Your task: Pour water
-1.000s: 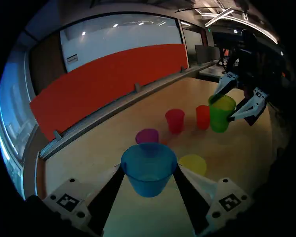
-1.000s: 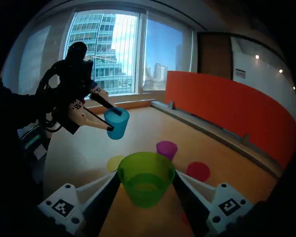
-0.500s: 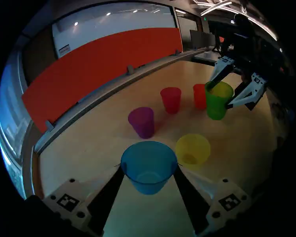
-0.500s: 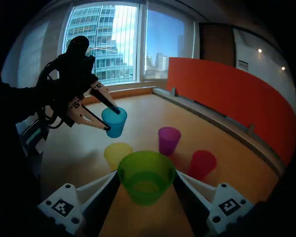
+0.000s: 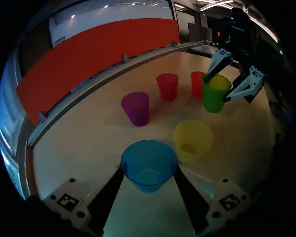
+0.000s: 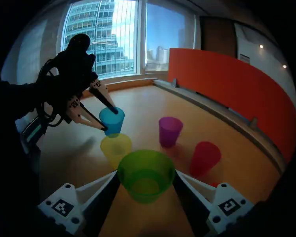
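Both grippers had sunk closer to the wooden table (image 5: 81, 138) than a second before. The left gripper (image 5: 148, 170), held level, clamped a translucent blue cup (image 5: 148, 162) upright, just short of the yellow cup (image 5: 192, 140). The right gripper (image 6: 146, 177) pinched a tapered green cup (image 6: 146, 170), also upright above the table. A purple cup (image 5: 136, 107), red cup (image 5: 167, 86) and orange cup (image 5: 196, 82) stood beyond, apart.
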Demonstrator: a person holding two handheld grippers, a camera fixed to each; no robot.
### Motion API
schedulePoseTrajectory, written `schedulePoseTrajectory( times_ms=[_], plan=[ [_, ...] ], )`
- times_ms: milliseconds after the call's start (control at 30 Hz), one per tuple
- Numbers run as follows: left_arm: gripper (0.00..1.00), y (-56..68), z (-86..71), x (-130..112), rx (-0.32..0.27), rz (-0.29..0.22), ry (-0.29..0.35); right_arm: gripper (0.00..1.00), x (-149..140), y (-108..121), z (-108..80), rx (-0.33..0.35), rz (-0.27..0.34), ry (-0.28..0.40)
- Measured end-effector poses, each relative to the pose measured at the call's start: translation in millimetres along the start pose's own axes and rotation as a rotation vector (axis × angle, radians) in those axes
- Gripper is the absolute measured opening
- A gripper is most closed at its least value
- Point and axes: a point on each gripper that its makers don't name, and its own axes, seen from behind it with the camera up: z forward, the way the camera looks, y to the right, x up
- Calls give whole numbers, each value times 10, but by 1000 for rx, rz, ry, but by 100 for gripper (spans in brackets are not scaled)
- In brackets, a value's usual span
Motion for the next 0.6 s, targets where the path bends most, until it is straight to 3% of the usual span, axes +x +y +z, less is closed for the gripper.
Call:
schedulePoseTrajectory(
  times_ms=[600],
  plan=[
    [87,77,100,-150,-38,-39,1,92,-73,-2,91,-3,1,-20]
  ],
)
